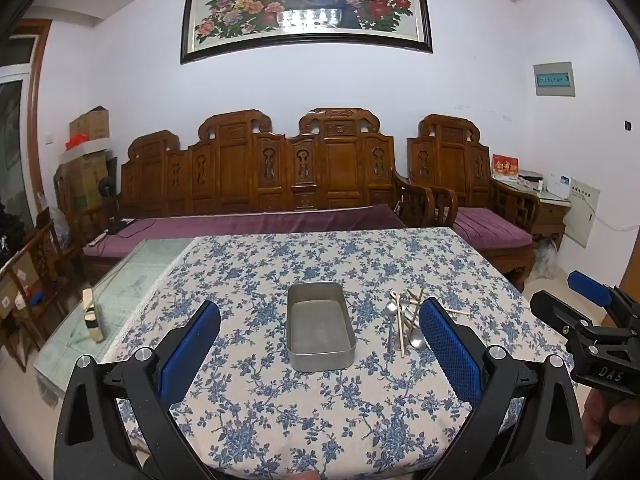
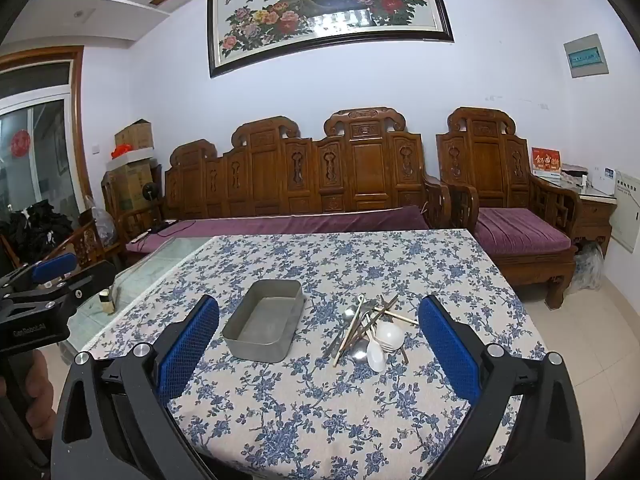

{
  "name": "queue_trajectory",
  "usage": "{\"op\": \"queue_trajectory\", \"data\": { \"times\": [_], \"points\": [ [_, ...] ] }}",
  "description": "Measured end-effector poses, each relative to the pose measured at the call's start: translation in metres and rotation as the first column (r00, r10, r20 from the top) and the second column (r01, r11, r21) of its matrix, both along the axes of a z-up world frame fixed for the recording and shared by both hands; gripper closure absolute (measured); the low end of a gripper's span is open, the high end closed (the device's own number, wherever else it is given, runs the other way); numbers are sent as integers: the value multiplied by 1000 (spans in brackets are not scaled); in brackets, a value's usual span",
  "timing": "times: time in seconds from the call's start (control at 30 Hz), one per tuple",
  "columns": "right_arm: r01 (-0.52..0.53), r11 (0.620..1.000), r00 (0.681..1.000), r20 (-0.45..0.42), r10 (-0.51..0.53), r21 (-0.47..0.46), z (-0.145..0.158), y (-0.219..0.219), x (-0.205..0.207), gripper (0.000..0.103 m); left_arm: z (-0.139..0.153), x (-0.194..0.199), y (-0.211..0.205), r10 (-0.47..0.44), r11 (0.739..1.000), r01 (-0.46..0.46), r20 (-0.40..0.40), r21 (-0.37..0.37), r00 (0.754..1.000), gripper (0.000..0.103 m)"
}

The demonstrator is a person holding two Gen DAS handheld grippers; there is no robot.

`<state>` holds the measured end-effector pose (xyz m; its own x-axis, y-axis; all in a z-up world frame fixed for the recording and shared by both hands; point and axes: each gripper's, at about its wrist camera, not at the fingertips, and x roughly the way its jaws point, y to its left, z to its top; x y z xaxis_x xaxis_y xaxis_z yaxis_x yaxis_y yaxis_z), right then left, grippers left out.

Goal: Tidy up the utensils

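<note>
Tin (image 1: 321, 328) on the table (image 1: 280, 420), heap of utensils (image 2: 370, 330) just right of it, bench (image 1: 256, 184) behind the table, picture (image 1: 306, 4) above the bench

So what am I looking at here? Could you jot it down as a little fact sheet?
Setting: living room, table with blue floral cloth
Container: metal tray, empty
Utensils: pile of metal spoons, chopsticks and white spoons, lying on the cloth right of the tray
Left gripper: open, holding nothing, above the table's near side
Right gripper: open, holding nothing, above the table's near side
Progress: nothing in the tray yet
Background: carved wooden sofa, framed peacock painting
</note>
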<state>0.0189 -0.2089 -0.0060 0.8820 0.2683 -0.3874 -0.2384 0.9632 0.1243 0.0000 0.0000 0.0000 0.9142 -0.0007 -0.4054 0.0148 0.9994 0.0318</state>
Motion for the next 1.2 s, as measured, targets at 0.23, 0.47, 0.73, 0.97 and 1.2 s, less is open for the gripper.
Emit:
{"op": "queue_trajectory", "data": {
  "times": [0.23,0.47,0.73,0.97,1.2],
  "points": [
    [1,1000,1000,3,-1,1,0,0,0,3,1,0,1,2,1000,-2,3,-1,1000,6],
    [0,1000,1000,3,0,0,1,1,-1,3,0,0,0,1,1000,-1,3,-1,1000,6],
    [0,1000,1000,3,0,-1,2,2,-1,3,0,0,0,2,1000,-2,4,0,1000,6],
    [1,1000,1000,5,-1,-2,2,3,-2,3,0,0,0,1,1000,-1,4,0,1000,6],
    [0,1000,1000,5,0,-2,2,3,-2,3,0,0,0,1,1000,-1,4,0,1000,6]
  ]
}}
